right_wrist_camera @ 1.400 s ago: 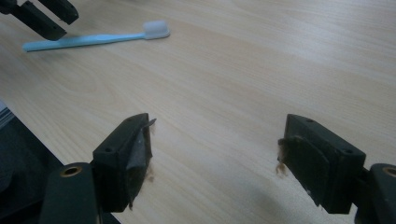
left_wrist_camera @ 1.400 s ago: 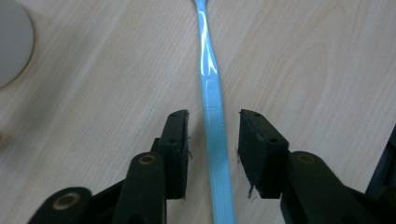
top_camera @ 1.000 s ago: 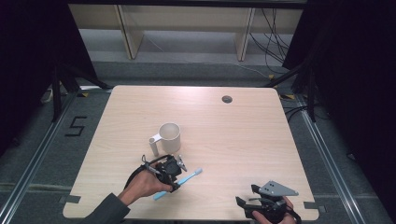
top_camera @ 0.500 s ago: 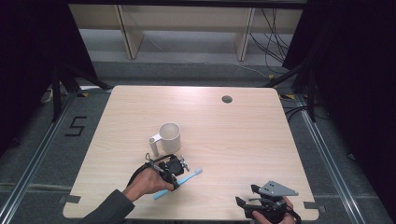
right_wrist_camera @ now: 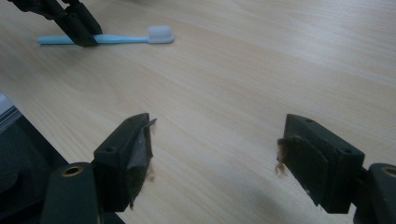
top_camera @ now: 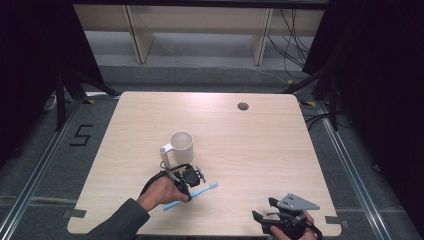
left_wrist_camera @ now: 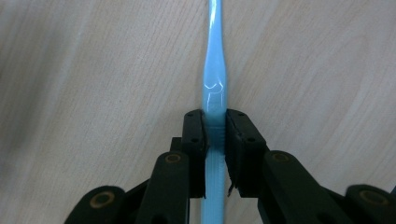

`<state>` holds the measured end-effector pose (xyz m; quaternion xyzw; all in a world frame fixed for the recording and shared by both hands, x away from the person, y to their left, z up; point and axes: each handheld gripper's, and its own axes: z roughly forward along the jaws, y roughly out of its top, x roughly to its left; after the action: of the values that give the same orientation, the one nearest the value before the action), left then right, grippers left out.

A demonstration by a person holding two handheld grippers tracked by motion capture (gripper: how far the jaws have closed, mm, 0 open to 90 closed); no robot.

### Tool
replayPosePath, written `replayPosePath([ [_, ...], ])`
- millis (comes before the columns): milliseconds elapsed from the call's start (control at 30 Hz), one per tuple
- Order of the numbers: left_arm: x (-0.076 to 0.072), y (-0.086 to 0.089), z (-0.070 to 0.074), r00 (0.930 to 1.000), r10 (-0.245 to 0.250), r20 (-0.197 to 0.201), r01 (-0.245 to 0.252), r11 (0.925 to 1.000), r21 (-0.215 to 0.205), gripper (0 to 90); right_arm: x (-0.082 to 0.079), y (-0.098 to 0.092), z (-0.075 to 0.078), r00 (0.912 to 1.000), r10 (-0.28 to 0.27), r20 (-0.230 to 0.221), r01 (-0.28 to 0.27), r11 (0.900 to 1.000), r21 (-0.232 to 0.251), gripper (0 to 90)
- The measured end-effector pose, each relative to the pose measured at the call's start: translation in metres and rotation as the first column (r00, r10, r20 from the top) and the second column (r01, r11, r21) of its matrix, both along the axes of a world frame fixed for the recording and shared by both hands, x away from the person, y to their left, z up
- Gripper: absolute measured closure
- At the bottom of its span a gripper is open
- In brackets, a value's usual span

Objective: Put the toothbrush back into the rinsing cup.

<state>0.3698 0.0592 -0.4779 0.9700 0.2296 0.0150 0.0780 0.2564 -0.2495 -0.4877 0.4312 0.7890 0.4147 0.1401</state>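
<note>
Left gripper point(left_wrist_camera: 215, 122) jaws have just been closing, now pinching blue toothbrush point(left_wrist_camera: 214, 84) flat on table point(top_camera: 260, 140) near mug point(top_camera: 181, 146); thin handle may twist or slip when lifted. Right gripper point(right_wrist_camera: 217, 154) spread, idle.

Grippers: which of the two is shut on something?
The left gripper, clamped on the blue toothbrush handle on the table; the right gripper stands open, holding nothing.
</note>
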Motion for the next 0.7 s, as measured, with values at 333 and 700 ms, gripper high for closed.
replayPosePath([
  [333,0.004,-0.009,0.000,0.9995,0.011,-0.030,-0.009,0.9985,0.055,76.8,-0.002,0.002,0.001,0.9998,-0.009,-0.018,0.010,1.000,0.017,25.6],
  [700,0.003,-0.009,0.001,0.9985,-0.052,-0.019,0.053,0.9969,0.057,78.5,0.000,-0.001,0.001,1.0000,0.002,0.006,-0.002,1.000,0.005,25.6],
])
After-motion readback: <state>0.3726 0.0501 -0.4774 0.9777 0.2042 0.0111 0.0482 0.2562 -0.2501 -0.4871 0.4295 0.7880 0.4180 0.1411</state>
